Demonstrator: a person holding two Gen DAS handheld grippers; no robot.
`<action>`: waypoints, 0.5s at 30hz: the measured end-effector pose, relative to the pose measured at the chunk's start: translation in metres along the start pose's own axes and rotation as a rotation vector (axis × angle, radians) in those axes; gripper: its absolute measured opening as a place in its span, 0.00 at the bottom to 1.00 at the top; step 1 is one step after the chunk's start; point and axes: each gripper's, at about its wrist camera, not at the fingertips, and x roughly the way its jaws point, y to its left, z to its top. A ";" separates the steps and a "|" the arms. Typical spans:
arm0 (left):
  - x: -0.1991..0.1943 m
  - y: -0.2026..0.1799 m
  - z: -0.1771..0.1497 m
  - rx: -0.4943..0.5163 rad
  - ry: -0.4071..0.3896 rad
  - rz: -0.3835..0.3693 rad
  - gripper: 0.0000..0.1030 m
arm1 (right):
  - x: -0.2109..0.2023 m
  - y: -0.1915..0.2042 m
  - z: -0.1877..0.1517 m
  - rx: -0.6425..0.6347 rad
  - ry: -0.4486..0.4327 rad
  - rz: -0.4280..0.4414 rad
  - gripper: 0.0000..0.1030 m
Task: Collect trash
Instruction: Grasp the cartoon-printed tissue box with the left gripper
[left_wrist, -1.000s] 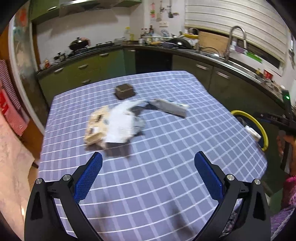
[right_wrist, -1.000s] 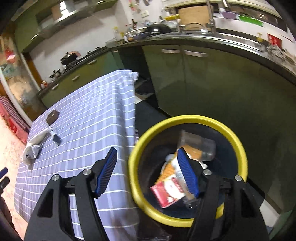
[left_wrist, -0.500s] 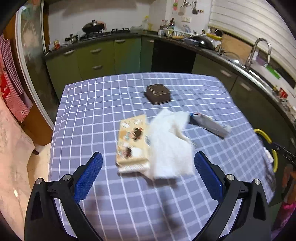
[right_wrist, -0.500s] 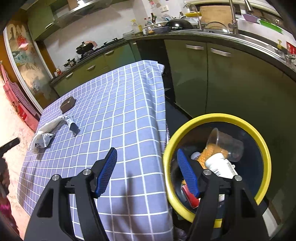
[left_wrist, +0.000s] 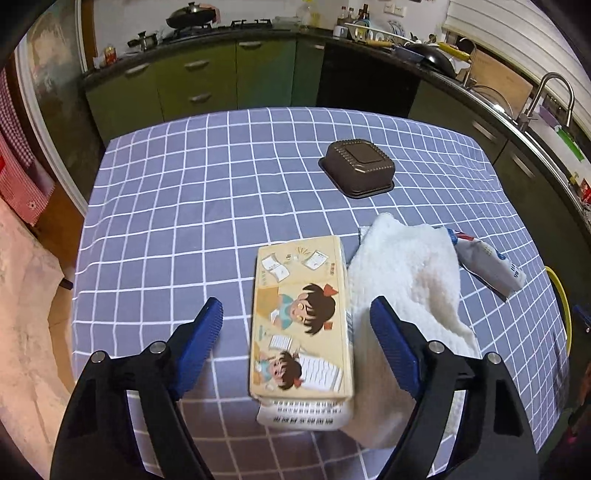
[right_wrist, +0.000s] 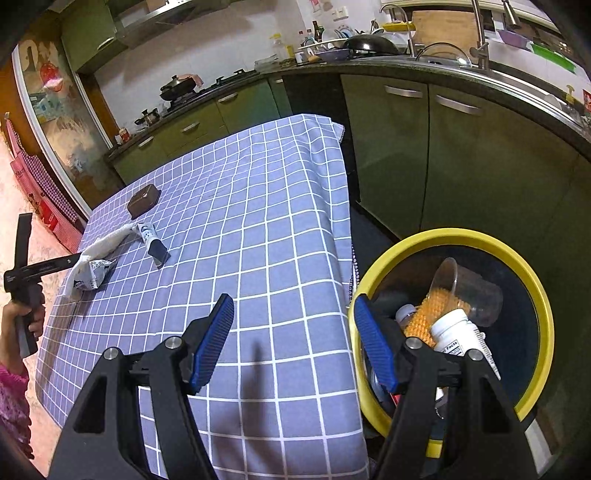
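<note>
A beige tissue pack (left_wrist: 301, 325) with cartoon print lies on the checked tablecloth (left_wrist: 184, 221). My left gripper (left_wrist: 295, 306) straddles it, jaws closing, and the pads do not touch it. A white towel (left_wrist: 406, 273) lies against the pack's right side. A crumpled grey-white wrapper (left_wrist: 487, 266) lies beyond the towel. My right gripper (right_wrist: 291, 304) stands open with nothing in it, over the table's edge beside the yellow-rimmed bin (right_wrist: 532, 288). A clear cup (right_wrist: 469, 288) and a white bottle (right_wrist: 458, 332) lie in the bin.
An upturned brown plastic container (left_wrist: 356, 166) sits farther back on the table. Green kitchen cabinets (left_wrist: 207, 85) and a worktop with a sink (right_wrist: 443, 55) run behind and to the right. A person's hand (right_wrist: 26, 314) holds the left gripper's handle.
My left gripper has come forward and down until the tissue pack lies between its jaws, which have narrowed. My right gripper has swung from above the bin towards the table's edge.
</note>
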 end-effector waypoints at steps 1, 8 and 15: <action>0.003 0.001 0.001 -0.003 0.005 -0.002 0.76 | 0.000 0.001 0.000 -0.001 0.001 0.001 0.62; 0.011 0.001 0.002 -0.006 0.027 -0.020 0.67 | 0.001 0.004 0.002 -0.009 0.001 0.004 0.62; 0.016 -0.004 -0.001 -0.001 0.040 -0.022 0.66 | 0.003 0.006 0.002 -0.014 0.005 0.007 0.62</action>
